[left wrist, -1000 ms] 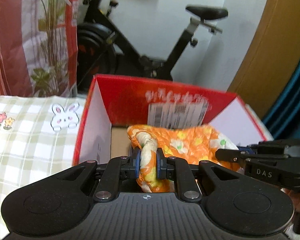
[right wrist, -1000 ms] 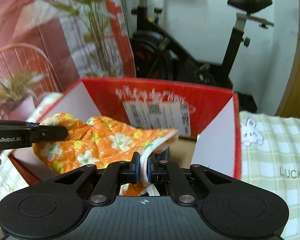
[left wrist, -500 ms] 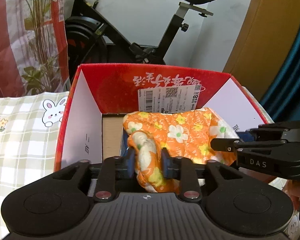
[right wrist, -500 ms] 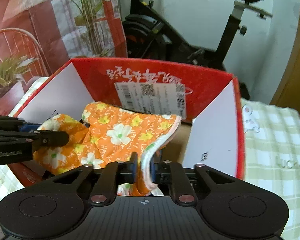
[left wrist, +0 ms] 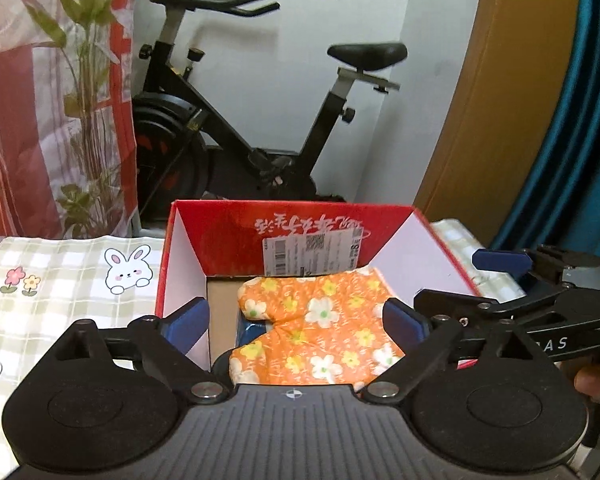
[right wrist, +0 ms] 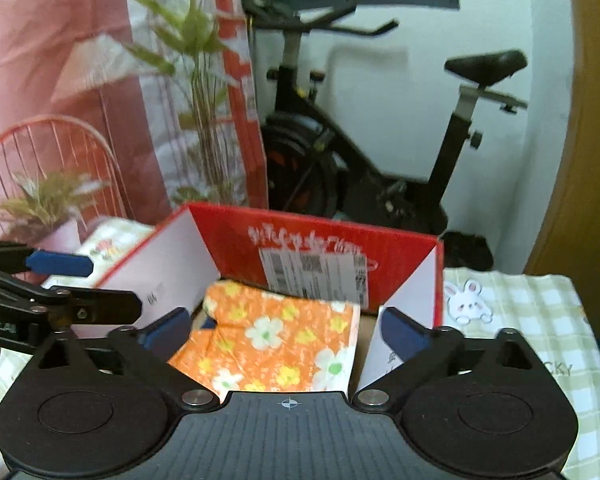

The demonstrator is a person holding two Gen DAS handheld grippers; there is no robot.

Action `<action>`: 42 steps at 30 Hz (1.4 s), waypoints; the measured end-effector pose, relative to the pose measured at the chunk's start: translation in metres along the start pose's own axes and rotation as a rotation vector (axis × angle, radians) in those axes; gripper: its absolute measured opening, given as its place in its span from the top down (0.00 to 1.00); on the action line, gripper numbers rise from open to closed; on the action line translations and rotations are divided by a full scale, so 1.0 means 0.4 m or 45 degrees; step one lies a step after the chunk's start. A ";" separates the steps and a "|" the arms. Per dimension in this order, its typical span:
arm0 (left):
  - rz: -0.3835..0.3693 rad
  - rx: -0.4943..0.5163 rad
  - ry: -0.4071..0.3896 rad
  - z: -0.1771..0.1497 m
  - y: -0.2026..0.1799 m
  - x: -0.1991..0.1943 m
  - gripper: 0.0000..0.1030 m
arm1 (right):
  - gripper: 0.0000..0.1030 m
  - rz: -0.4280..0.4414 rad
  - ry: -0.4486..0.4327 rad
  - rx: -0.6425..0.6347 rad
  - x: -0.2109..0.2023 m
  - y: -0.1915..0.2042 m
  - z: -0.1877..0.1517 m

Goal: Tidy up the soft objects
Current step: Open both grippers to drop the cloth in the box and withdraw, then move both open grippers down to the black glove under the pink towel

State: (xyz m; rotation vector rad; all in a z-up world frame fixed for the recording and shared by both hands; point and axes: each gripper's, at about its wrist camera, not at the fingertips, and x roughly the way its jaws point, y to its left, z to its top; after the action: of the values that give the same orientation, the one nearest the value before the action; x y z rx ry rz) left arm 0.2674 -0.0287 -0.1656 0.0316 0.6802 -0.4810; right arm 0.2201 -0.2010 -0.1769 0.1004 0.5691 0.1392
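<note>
An orange cloth with white and yellow flowers (left wrist: 320, 328) lies folded inside an open red cardboard box (left wrist: 228, 236). It also shows in the right wrist view (right wrist: 276, 340), in the same box (right wrist: 320, 240). My left gripper (left wrist: 294, 326) is open and empty, its blue pads wide apart above the box's near edge. My right gripper (right wrist: 284, 332) is open and empty too, above the cloth. Each gripper shows at the side of the other's view: the right one (left wrist: 512, 280), the left one (right wrist: 60, 280).
The box stands on a green checked cloth with rabbit prints (left wrist: 60, 280). Behind it are an exercise bike (left wrist: 260, 140), a red curtain with plant prints (left wrist: 40, 120), a wooden door (left wrist: 500, 120) and a blue curtain (left wrist: 580, 120).
Both grippers let go of the orange cloth and opened wide. The cloth dropped into the box and lies flat. Both grippers pulled back and up from the box.
</note>
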 end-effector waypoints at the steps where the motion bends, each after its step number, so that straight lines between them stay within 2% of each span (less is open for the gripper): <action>1: 0.008 -0.008 -0.005 -0.002 -0.001 -0.010 0.08 | 0.00 0.003 -0.012 0.006 -0.011 0.000 0.001; 5: 0.025 -0.005 -0.052 -0.011 -0.012 -0.052 0.08 | 0.00 -0.002 -0.075 0.026 -0.058 0.004 -0.003; 9: 0.016 0.003 -0.098 -0.021 -0.019 -0.091 0.08 | 0.00 -0.056 -0.128 0.022 -0.100 0.013 -0.014; 21: 0.020 0.029 -0.146 -0.089 -0.039 -0.170 0.08 | 0.00 0.014 -0.153 0.078 -0.183 0.002 -0.073; 28: 0.025 0.000 -0.128 -0.143 -0.042 -0.192 0.08 | 0.00 0.038 -0.165 0.131 -0.226 -0.007 -0.143; 34: 0.051 -0.001 -0.095 -0.195 -0.045 -0.202 0.08 | 0.00 0.027 -0.139 0.128 -0.244 0.003 -0.216; 40: 0.058 -0.005 -0.065 -0.246 -0.048 -0.215 0.08 | 0.00 0.087 -0.085 0.149 -0.253 0.012 -0.273; 42: 0.058 -0.021 -0.063 -0.259 -0.045 -0.219 0.08 | 0.00 0.066 -0.075 0.130 -0.259 0.023 -0.289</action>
State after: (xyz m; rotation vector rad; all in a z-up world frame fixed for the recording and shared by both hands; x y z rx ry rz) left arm 0.1388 0.0109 -0.1906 0.0191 0.6334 -0.4313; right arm 0.0700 -0.2018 -0.2178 0.2180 0.5151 0.1573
